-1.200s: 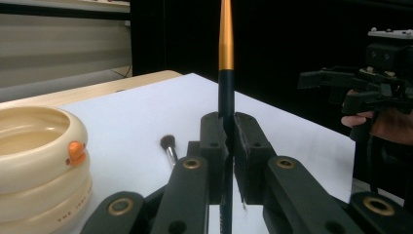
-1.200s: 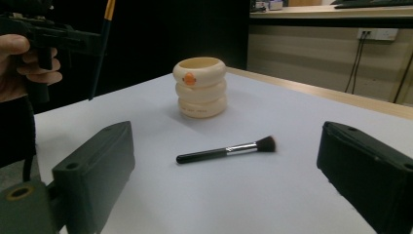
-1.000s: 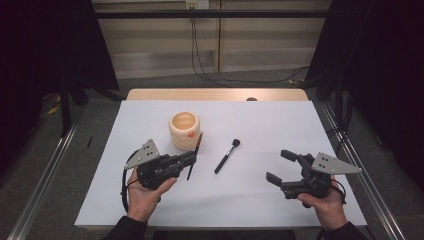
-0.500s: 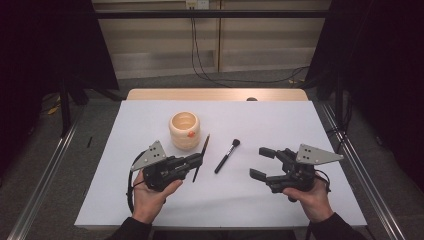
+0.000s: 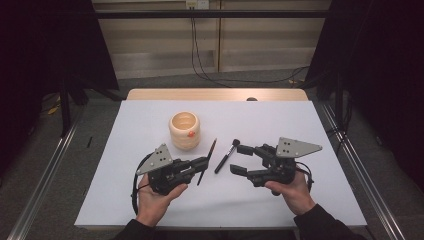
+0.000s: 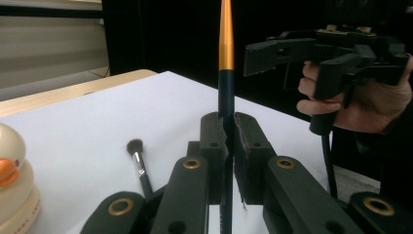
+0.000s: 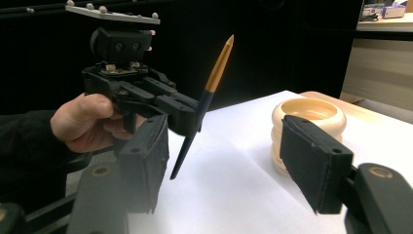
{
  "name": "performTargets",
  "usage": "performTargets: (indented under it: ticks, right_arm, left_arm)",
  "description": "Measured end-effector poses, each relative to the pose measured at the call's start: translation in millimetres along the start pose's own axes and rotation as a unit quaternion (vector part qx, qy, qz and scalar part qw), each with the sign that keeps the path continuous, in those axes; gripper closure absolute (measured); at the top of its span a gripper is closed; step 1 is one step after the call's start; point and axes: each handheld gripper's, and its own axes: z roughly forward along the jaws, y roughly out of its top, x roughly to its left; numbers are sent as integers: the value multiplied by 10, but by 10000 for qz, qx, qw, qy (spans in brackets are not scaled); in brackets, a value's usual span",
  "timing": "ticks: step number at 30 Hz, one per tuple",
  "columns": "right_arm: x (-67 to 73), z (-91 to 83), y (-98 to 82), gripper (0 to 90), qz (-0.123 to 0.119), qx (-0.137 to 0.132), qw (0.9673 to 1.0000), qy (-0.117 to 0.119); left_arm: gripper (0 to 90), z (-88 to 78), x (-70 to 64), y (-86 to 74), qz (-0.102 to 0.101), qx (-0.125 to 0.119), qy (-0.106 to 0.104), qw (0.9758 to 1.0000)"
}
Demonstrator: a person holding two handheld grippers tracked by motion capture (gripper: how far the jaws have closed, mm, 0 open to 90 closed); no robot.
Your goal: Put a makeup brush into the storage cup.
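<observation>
My left gripper (image 5: 205, 163) is shut on a slim dark brush handle with a gold, pointed end (image 5: 207, 160), (image 6: 225, 44); the handle stands up between its pads (image 6: 243, 146). A short black make-up brush (image 5: 226, 157) lies flat on the white table just right of it. A cream ringed pot with an orange mark (image 5: 184, 131) stands behind the left gripper. My right gripper (image 5: 242, 159) hovers right of the lying brush, pointing left. Its jaws have just been closing and stand open with nothing between them (image 7: 224, 146). In the right gripper view the held handle (image 7: 214, 73) tilts beside the pot (image 7: 307, 122).
The white table sheet (image 5: 300, 125) ends at a wooden strip at the back (image 5: 215, 94). Metal rails run along both sides on the floor. Cables hang down the back wall. Black curtains flank the table.
My right gripper has moved left toward the middle of the table and its jaws have narrowed. The left gripper has kept the gold-tipped handle and barely shifted.
</observation>
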Motion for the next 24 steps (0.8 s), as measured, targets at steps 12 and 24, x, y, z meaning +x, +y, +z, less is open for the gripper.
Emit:
performTargets:
  ticks: [12,24]
  right_arm:
    - [-19,203,157,469,19,-8,9994,353]
    - [-52,368,129,680,282,26,9980,566]
  left_arm:
    - [836,68,-35,-18,47,-11,-143,9999]
    - [836,92,-55,-38,143,84,-172,9997]
